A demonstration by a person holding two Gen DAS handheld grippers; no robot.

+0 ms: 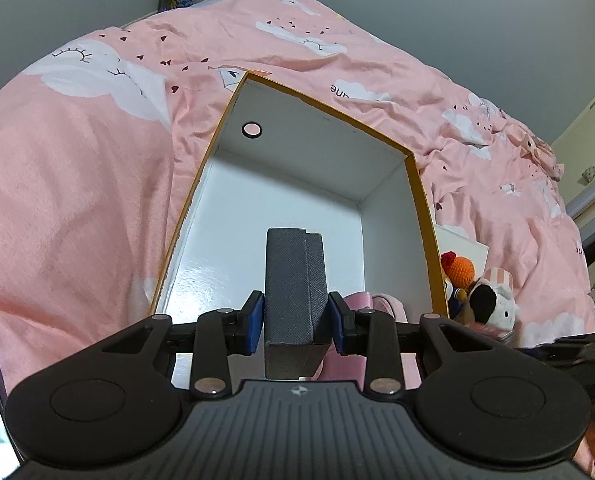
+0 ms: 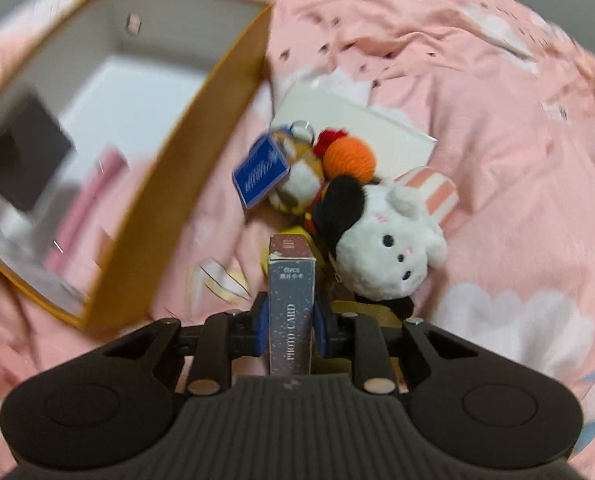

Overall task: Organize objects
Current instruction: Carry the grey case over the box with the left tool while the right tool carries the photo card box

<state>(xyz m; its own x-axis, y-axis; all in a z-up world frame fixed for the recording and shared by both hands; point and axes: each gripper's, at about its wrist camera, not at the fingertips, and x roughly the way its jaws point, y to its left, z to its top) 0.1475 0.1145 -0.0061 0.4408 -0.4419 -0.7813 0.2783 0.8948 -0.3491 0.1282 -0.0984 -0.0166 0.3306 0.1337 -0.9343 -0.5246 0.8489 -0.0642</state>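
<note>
The grey case is held between the pads of the left gripper, above the near part of the open box, which lies on the pink bed cover. Its long axis runs away from the gripper, toward the far wall of the box, and it stands on its narrow edge. I think it may tip flat or land askew when let go, because it is thin and the pads hold it only near one end. A pink item lies just under it and may block a flat landing.

The right gripper holds a photo card pack in a narrow grip; its long axis also points forward, over the plush toys beside the box. This view is blurred, so the pack may slip or knock the box wall on the left.
</note>
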